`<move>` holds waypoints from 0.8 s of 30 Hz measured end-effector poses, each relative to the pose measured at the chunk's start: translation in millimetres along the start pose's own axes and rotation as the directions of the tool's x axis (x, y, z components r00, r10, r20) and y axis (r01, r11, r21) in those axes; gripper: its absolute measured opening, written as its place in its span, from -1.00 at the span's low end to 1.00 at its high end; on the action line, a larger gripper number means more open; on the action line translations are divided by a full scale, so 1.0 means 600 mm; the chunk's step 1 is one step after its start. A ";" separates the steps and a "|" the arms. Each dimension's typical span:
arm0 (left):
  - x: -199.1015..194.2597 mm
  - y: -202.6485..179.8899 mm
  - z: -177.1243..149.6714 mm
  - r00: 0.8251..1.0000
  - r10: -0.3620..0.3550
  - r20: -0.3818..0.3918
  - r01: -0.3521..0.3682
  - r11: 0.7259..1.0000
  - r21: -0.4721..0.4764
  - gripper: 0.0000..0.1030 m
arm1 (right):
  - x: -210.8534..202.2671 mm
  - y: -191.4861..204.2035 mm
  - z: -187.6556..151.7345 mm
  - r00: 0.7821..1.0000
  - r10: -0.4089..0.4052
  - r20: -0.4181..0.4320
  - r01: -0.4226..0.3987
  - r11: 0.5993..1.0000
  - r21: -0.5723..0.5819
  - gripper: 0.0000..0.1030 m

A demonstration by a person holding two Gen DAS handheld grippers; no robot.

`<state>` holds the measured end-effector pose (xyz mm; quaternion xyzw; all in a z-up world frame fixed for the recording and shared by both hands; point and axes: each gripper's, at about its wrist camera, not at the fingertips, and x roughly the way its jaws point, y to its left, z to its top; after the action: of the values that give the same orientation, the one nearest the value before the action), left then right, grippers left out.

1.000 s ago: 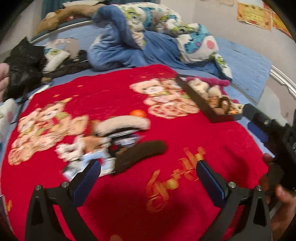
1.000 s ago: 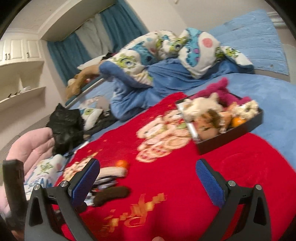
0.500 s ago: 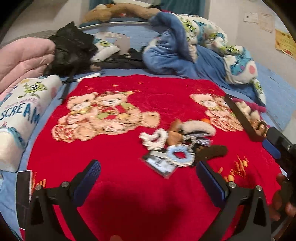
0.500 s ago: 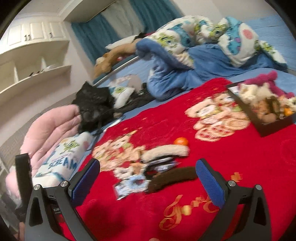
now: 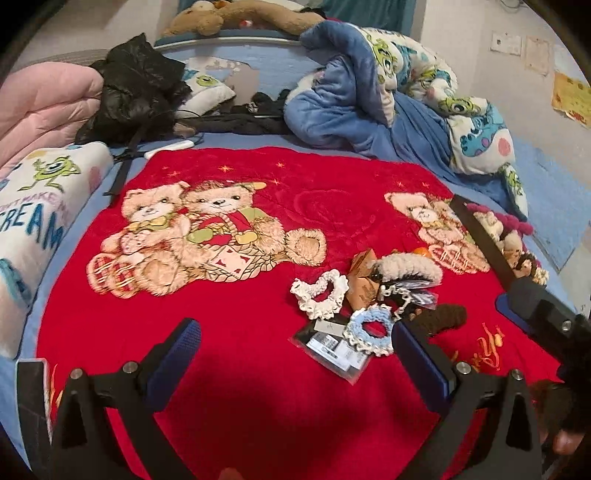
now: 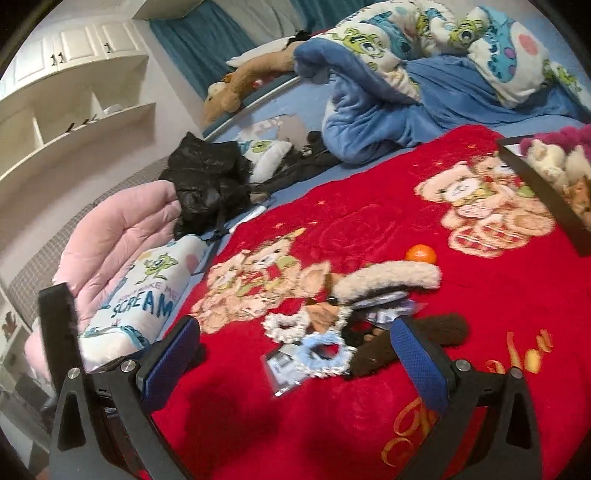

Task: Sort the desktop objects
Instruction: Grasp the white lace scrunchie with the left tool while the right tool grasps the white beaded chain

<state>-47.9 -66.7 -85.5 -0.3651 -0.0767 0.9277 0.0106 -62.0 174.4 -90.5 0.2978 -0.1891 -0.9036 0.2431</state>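
Above red blanket [image 5: 258,387], left gripper [image 5: 295,354] fingers spread wide, empty

Home bedroom. Bed with light-blue sheet [image 5: 561,192], red plush teddy-bear blanket [image 5: 258,369] spread on top, rumpled blue cartoon-monster duvet [image 6: 406,74], folded pink quilt [image 6: 122,229], brown plush toy [image 5: 240,14] at metal headboard rail. White built-in wall shelves [image 6: 66,110], teal curtains [image 6: 207,37].
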 end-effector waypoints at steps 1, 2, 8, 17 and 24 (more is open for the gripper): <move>0.014 0.003 0.002 1.000 -0.009 -0.010 0.009 1.000 0.000 1.00 | 0.007 0.001 0.000 1.000 0.009 -0.004 -0.009 1.000 0.004 1.00; 0.027 0.005 0.003 1.000 -0.019 -0.021 0.019 1.000 -0.003 1.00 | 0.016 0.001 0.000 1.000 0.020 -0.010 -0.020 1.000 0.011 1.00; 0.097 0.015 0.015 0.993 -0.036 -0.109 0.037 0.999 0.004 1.00 | 0.079 -0.019 0.007 0.996 0.041 -0.081 -0.035 0.997 0.073 0.66; 0.154 0.022 0.022 0.981 -0.096 -0.167 0.096 0.995 -0.005 1.00 | 0.128 -0.045 -0.015 0.987 0.041 -0.153 -0.026 0.995 0.098 0.35; 0.210 0.019 0.034 0.979 -0.043 -0.201 0.047 0.999 0.014 1.00 | 0.159 -0.070 -0.013 0.977 -0.029 -0.210 0.050 0.994 0.099 0.05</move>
<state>-153.6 -71.4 -157.6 -0.4551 -0.0749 0.8863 0.0426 -138.1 153.9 -159.4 0.4069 -0.2032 -0.8610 0.2278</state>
